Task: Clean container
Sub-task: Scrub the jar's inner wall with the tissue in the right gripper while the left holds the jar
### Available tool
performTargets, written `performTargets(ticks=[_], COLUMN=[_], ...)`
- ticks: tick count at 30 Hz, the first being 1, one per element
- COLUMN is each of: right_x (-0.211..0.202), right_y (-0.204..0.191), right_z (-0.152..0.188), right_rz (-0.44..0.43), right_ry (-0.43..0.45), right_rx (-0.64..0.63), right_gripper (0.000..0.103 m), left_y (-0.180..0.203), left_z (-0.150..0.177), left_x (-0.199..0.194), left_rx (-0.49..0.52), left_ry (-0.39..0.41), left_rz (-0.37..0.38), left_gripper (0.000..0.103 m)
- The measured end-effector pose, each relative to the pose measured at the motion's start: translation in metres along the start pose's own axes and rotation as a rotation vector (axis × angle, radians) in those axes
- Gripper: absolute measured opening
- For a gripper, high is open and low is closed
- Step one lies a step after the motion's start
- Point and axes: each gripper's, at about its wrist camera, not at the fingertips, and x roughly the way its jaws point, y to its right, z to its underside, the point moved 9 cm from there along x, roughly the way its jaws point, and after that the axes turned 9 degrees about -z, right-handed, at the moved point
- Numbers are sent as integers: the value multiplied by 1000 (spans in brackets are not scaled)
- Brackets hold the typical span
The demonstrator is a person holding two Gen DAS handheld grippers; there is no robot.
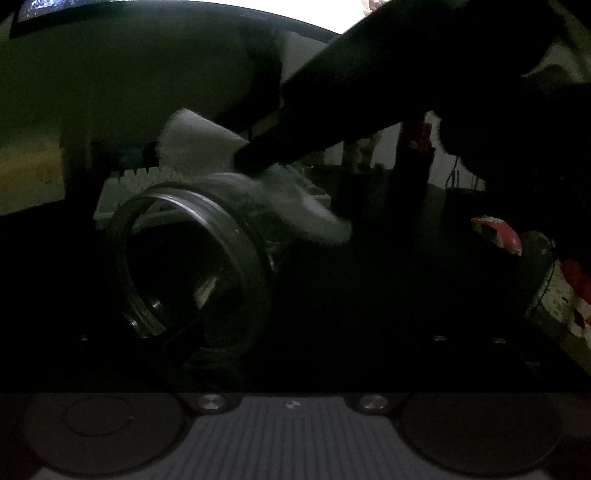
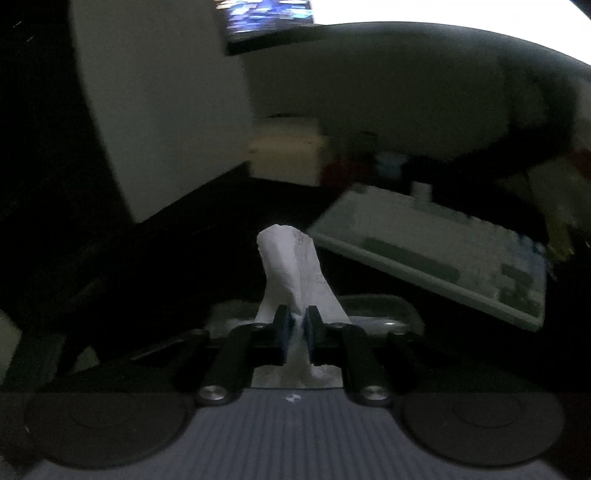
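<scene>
The scene is very dark. In the left wrist view a clear glass jar (image 1: 192, 258) lies on its side with its open threaded mouth toward the camera; my left gripper's fingers are lost in shadow around it, so its grip is unclear. My right gripper (image 1: 255, 155) reaches in from the upper right and presses a white tissue (image 1: 295, 199) on the jar's upper side. In the right wrist view my right gripper (image 2: 297, 325) is shut on the white tissue (image 2: 291, 266), which sticks up beyond the fingers. The jar's glass (image 2: 373, 306) shows just beneath.
A white keyboard (image 2: 436, 254) lies on the dark desk beyond the jar; it also shows in the left wrist view (image 1: 125, 184). A lit monitor (image 2: 266, 14) is at the top. A pale box (image 2: 284, 151) stands at the back. Red and white clutter (image 1: 498, 232) sits right.
</scene>
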Motion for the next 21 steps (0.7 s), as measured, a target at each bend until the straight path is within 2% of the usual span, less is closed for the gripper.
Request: performTargets(ticks=[2,5,10,14,17,21], right_x=[-1,-3,-6,-4,-3,0], right_y=[-10,-4,48,59,33,-12], right_z=[2,3,-3,-4,-3,-1], right_rz=[-27,-36,110,134,75,-54], right_ry=[-2,-6,11,26,23,5], right_rx=[-26,-13,79,130,66,0], right_gripper=[14,13,15,14,14,14], left_y=[1,2,4,5,6,7], left_z=[0,1,2,2,3,4], left_x=[0,0,1,1,1,2], left_rx=[3,7,14,19,23,27], left_ry=[0,0,-1,-1,-2,-2], left_rz=[4,9,19,27,32,39], left_gripper=[103,103,103,103,103,103])
